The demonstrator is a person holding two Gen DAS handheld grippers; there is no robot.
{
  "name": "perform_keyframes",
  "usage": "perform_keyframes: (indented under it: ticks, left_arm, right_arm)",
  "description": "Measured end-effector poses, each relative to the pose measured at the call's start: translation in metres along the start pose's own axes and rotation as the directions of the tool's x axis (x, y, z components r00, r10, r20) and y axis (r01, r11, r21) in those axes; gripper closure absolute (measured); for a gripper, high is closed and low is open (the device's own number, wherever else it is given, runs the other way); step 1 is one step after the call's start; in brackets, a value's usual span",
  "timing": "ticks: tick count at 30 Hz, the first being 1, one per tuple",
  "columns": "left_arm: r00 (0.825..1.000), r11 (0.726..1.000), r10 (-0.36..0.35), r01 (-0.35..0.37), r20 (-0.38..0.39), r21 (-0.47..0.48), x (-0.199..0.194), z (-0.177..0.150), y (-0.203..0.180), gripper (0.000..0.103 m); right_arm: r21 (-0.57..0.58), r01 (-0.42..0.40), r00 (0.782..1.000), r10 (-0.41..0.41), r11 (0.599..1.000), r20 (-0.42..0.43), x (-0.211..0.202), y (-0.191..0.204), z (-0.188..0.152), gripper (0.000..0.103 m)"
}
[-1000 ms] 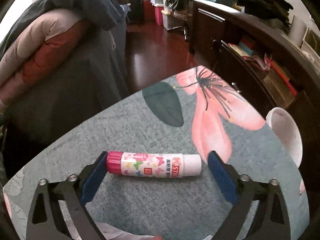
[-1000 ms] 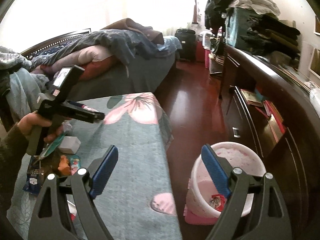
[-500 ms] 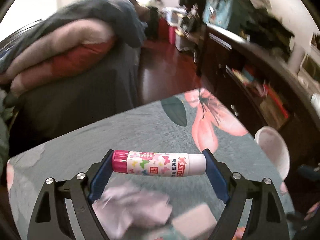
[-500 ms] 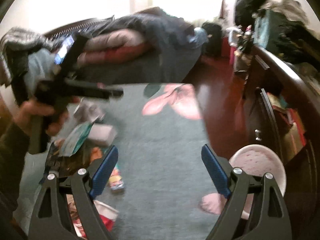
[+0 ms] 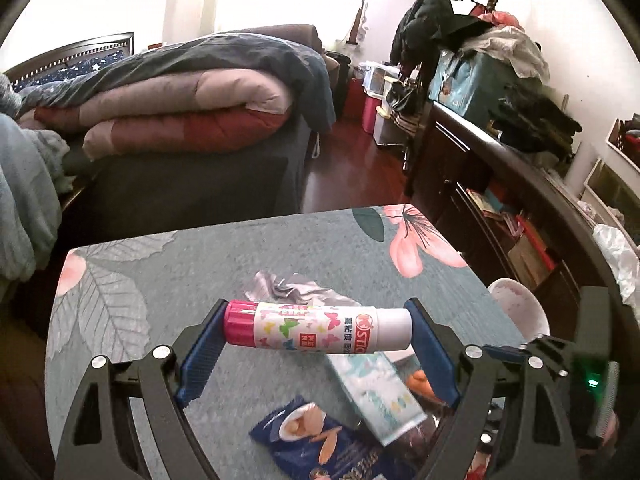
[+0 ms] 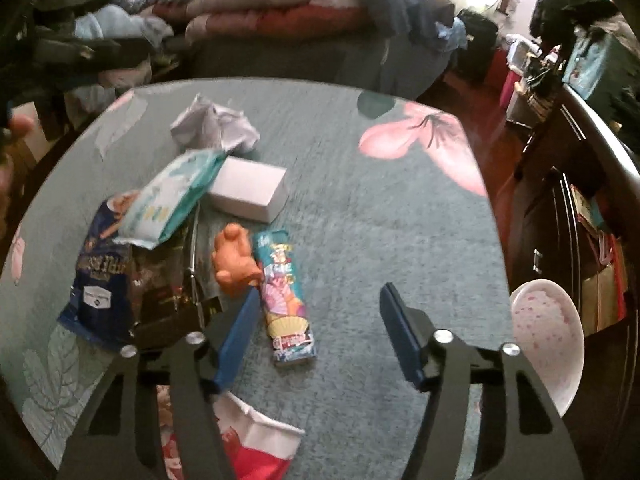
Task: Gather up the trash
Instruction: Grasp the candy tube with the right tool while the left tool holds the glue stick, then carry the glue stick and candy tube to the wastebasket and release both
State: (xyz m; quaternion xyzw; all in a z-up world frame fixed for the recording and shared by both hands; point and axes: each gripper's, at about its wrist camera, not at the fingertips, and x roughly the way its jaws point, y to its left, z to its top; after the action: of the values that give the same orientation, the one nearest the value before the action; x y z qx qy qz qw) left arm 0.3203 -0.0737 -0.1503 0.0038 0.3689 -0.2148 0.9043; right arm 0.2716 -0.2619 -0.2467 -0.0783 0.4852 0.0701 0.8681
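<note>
Glue stick (image 5: 318,330) sits crosswise in the left gripper (image 5: 316,344), its pink cap against one blue pad and its white end against the other, clear of the table (image 5: 224,264); gripped by its ends like that it won't roll, so I'd guess it is being carried off as trash. Just past it lie the crumpled silver wrapper (image 5: 296,286), a pale wet-wipe pack (image 6: 172,196) and a dark snack bag (image 6: 98,268), heaped at one side. The right gripper (image 6: 316,336) holds nothing; its jaws have just been closing, and a colourful little carton (image 6: 286,294) lies just inside one pad, likely its next pick. Beyond the table's edge on the floor stands the pink bin (image 6: 548,336), close enough to drop things into without walking
</note>
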Motion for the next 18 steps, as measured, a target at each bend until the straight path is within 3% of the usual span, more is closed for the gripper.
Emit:
perform_keyframes:
  ticks: [4, 6, 18]
  left_arm:
    - [1.000, 1.000, 0.004, -0.004, 0.024, -0.006, -0.011, -0.004, 0.003, 0.017]
    - [0.999, 1.000, -0.002, 0.002, 0.032, -0.010, -0.015, -0.006, 0.004, 0.017]
    - [0.998, 0.999, 0.028, -0.026, 0.065, -0.023, -0.031, -0.016, -0.002, 0.017]
  right_arm:
    - [-0.012, -0.029, 0.999, 0.028, 1.000, -0.017, 0.007, 0.003, 0.004, 0.058]
    - [-0.008, -0.087, 0.996, 0.087, 0.996, -0.029, 0.009, 0.004, 0.007, 0.078]
    - [0.053, -0.062, 0.998, 0.061, 0.997, 0.035, -0.013, -0.012, -0.007, 0.079]
